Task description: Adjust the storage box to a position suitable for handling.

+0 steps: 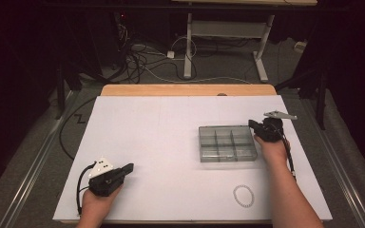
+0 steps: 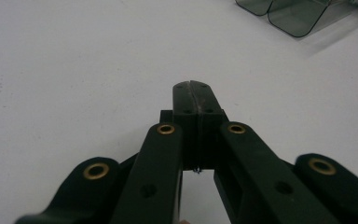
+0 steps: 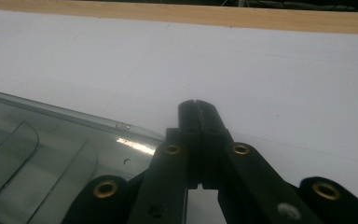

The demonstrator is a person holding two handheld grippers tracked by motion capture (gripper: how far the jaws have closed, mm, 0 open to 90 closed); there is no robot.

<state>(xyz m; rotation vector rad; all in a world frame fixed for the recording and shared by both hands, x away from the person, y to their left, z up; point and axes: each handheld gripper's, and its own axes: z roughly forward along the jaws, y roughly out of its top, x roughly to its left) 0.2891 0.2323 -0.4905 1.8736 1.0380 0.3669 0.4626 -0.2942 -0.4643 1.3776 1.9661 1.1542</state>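
R gripper [image 1: 253,124] jaws shut w/ nothing between, tip just beside the far right corner of the organizer box [image 1: 227,143]; whether touching, can't tell. Box: clear smoky-grey plastic, shallow, rounded corners, split into six compartments, sitting on the white table [image 1: 171,123] right of centre. L gripper [image 1: 129,166] jaws also shut, empty, near-left, well apart. Bead bracelet [image 1: 244,195] lies nearer the person.
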